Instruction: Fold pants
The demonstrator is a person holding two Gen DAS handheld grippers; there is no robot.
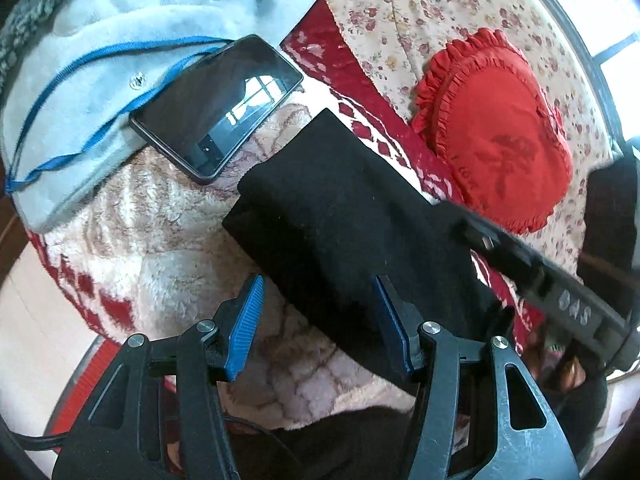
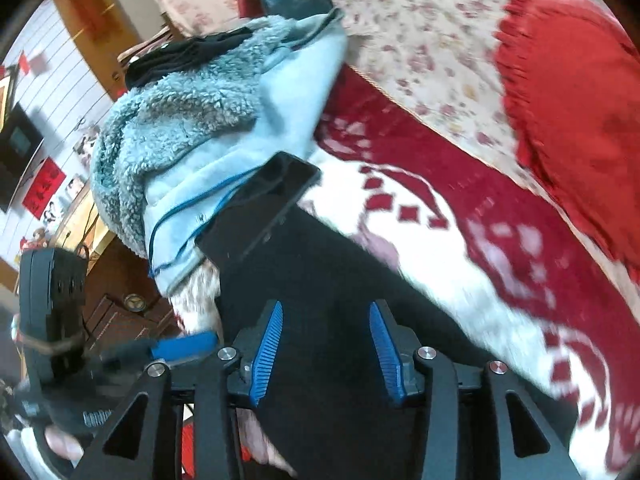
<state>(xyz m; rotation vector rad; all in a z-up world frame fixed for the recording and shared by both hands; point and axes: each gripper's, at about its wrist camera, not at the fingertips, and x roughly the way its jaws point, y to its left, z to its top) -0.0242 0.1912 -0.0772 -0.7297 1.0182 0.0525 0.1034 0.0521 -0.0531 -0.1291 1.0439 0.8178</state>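
Observation:
The black pants lie as a long folded strip on a fluffy cream and red blanket. My left gripper is open, hovering over the strip's near left edge; its right pad is over the cloth, its left pad over the blanket. In the right wrist view the pants run away from my right gripper, which is open above them and holds nothing. The right gripper's body crosses the left wrist view at right.
A black phone lies on a light blue fleece jacket with a blue cord, just beyond the pants' far end. A red heart-shaped cushion sits on a floral sheet to the right. The left gripper's body shows at left.

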